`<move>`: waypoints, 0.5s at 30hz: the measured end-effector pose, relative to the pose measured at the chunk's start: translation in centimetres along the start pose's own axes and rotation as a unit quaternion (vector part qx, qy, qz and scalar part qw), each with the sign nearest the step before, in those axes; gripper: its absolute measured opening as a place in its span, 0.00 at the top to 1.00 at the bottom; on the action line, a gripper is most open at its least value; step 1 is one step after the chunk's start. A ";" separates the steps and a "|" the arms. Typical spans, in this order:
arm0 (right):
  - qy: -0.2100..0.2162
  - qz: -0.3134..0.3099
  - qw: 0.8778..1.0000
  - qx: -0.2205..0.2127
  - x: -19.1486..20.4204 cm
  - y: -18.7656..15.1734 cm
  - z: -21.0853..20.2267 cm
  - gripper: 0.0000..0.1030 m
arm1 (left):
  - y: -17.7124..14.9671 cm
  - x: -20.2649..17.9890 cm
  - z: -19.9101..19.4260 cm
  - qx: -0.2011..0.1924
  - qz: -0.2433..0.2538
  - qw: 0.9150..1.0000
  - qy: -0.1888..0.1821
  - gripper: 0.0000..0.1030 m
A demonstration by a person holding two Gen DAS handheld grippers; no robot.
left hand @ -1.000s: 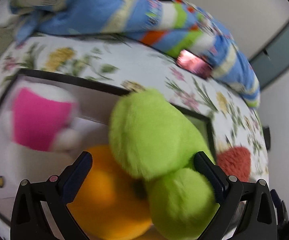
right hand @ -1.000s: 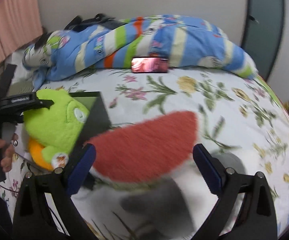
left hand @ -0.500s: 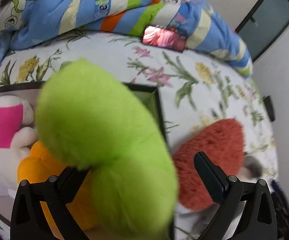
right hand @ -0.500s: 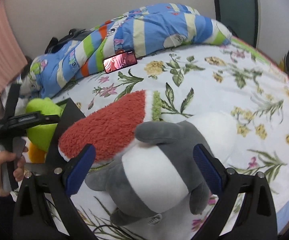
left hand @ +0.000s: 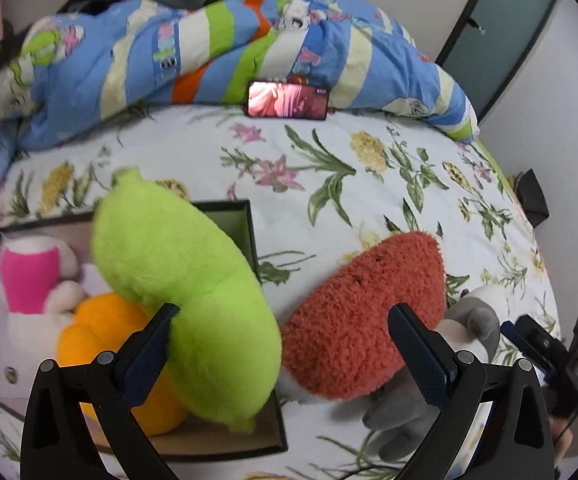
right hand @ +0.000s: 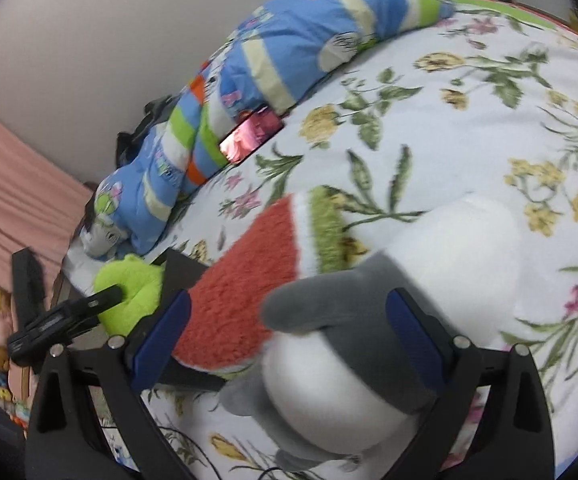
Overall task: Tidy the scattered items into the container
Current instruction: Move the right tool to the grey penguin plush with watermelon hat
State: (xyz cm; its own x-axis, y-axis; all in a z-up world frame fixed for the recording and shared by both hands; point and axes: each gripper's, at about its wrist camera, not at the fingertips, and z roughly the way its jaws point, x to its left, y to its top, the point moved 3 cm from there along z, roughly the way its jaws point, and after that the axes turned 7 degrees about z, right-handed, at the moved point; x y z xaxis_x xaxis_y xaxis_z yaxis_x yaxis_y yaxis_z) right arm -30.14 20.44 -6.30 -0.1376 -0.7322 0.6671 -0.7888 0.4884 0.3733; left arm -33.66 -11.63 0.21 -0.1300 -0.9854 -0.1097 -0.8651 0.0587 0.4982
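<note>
Spread wide, the right gripper (right hand: 287, 336) is set around the grey-and-white plush (right hand: 329, 380) for a grasp. Apparently spread too, the left gripper (left hand: 281, 346) lies against the green plush (left hand: 177, 280) draped over the black container's (left hand: 249, 232) right wall.

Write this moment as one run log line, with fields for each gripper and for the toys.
left gripper: open beside green plush | right gripper: open around grey-white plush | red plush: outside box

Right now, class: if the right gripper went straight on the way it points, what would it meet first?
Most likely the grey-and-white plush shark, lying between the open right gripper's fingers; the red fuzzy watermelon plush lies just beyond.
</note>
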 end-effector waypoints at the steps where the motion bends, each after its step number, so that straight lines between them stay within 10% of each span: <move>1: -0.002 0.010 1.000 0.001 -0.7 0.1 -0.1 0.04 | 0.1 -0.1 -0.8 -0.008 0.005 1.000 -0.005 0.01; 6: -0.011 0.053 0.998 0.015 -3.7 0.2 -0.7 0.04 | 0.1 -2.4 -4.6 -0.036 0.021 0.994 -0.104 0.01; 15: -0.039 0.101 0.992 0.060 -7.4 -1.3 0.2 0.02 | -6.2 -18.2 4.4 0.121 0.254 0.947 -0.155 0.01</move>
State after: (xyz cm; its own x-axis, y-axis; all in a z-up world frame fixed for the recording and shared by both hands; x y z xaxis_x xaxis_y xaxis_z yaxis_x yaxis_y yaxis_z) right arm -28.27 25.12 -11.88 -0.3431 -0.6616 0.6667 -0.8054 0.5725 0.1536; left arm -28.03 6.61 -4.68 -0.6627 -0.7282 -0.1746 -0.7337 0.5847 0.3462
